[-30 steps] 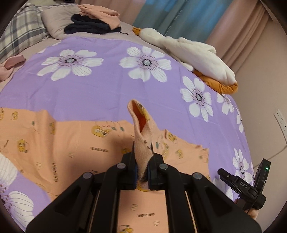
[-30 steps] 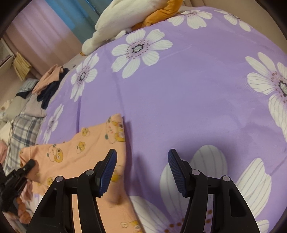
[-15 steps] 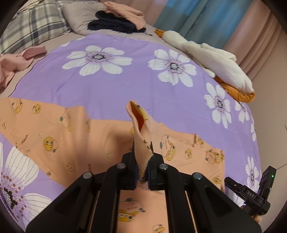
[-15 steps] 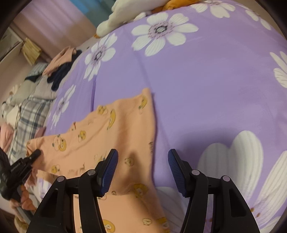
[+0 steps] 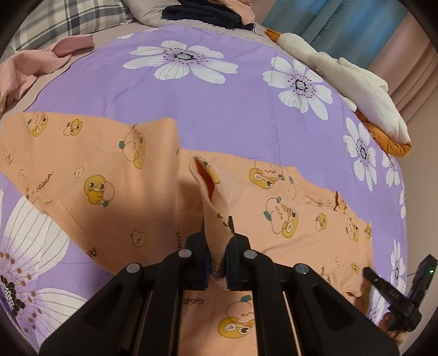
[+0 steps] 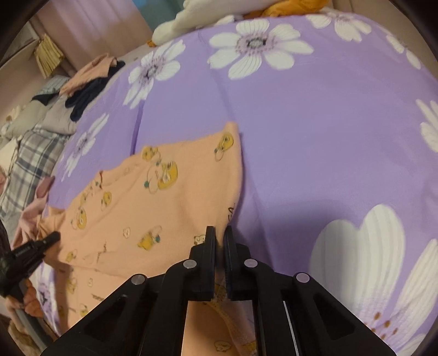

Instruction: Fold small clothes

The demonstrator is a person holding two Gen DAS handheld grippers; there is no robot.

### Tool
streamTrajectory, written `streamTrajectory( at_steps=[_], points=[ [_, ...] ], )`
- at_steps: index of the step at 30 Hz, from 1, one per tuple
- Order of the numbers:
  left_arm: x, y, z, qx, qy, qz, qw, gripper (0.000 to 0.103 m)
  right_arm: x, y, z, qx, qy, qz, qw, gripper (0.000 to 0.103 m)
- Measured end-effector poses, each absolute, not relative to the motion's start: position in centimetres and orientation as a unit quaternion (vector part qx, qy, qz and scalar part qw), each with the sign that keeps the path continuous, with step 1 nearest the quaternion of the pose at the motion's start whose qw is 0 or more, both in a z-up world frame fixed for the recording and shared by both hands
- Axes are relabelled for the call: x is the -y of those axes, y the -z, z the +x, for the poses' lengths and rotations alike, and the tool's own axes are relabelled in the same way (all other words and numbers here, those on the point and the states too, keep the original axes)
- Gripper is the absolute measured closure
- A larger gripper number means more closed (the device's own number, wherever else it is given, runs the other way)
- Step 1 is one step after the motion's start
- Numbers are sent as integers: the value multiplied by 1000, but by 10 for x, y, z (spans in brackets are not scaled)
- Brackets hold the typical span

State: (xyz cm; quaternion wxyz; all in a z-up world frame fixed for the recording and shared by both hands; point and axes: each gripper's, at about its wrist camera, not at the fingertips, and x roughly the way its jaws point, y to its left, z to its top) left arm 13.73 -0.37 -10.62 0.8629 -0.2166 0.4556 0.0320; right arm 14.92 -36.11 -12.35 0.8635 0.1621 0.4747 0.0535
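Observation:
An orange garment point(image 5: 109, 191) printed with yellow ducks lies spread on the purple flowered bedsheet point(image 5: 232, 109). My left gripper point(image 5: 217, 227) is shut on a raised fold of it, and the pinched cloth stands up between the pads. In the right wrist view the same garment point(image 6: 164, 208) reaches under my right gripper point(image 6: 219, 232). Its jaws are closing, almost together, with the garment's right edge caught between them. The right gripper's tip point(image 5: 397, 290) also shows at the left wrist view's lower right, by the garment's far side.
A white and orange plush toy point(image 5: 356, 90) lies along the bed's far right edge. Dark and peach clothes point(image 5: 213, 11) are piled at the head of the bed beside a plaid pillow point(image 5: 68, 16). A pink garment point(image 5: 35, 63) lies at the left.
The right gripper's jaws went from wide open to closed over the garment's right edge. The left gripper sank closer to the bed with its pinched fold, and the garment's left part now lies doubled over.

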Motion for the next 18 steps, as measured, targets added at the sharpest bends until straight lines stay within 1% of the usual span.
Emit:
streamTrajectory(
  at_steps=[3, 7, 8, 18],
  points=[
    [4, 111, 139, -463, -34, -212, 860, 95, 362, 120, 147, -466, -53, 157, 869, 97],
    [0, 127, 144, -483, -41, -214, 848, 94, 360, 133, 153, -486, -39, 149, 860, 97],
    [-1, 130, 144, -482, -39, -216, 848, 92, 359, 135, 154, -488, -38, 148, 859, 97],
    [-7, 133, 140, -474, -25, -231, 849, 90, 356, 135, 151, -490, -33, 133, 861, 97]
  ],
)
